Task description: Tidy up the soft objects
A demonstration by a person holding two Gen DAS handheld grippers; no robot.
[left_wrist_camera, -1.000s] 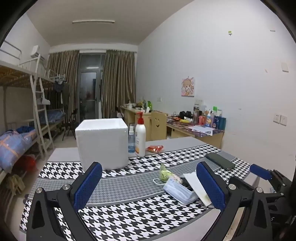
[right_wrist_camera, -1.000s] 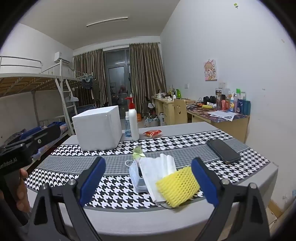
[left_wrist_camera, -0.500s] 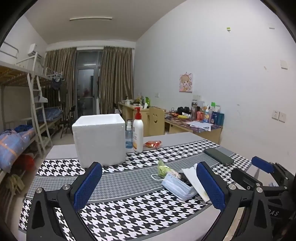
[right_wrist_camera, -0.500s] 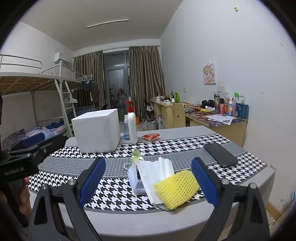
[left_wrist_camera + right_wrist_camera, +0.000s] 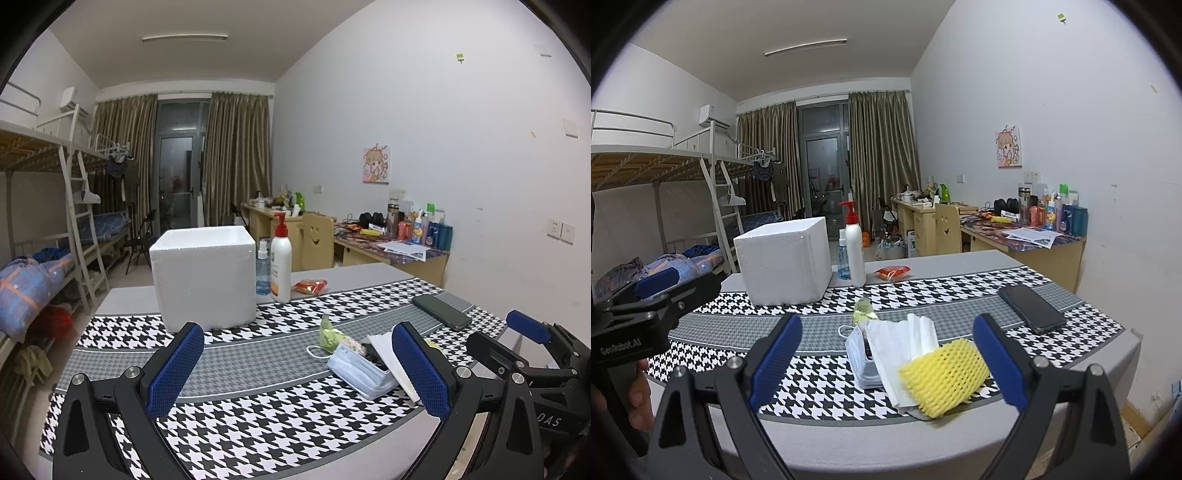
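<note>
Clutter of soft things sits in one heap on the counter (image 5: pixel 1071 354): a yellow foam net (image 5: pixel 943 376), folded white tissues (image 5: pixel 905 339), a pale blue face mask (image 5: pixel 360 367) and a small green packet (image 5: pixel 328 334). The right tongs (image 5: pixel 886 363) hang spread and empty, with the foam net at about one o'clock, just beyond the tips, its long axis running across the gap from eight to two o'clock. The left tongs (image 5: pixel 297 371) are likewise spread and empty, the heap at two o'clock. The right hand looks nearer. The white foam box (image 5: pixel 783 266) stands at eleven o'clock, well apart, probably the destination.
</note>
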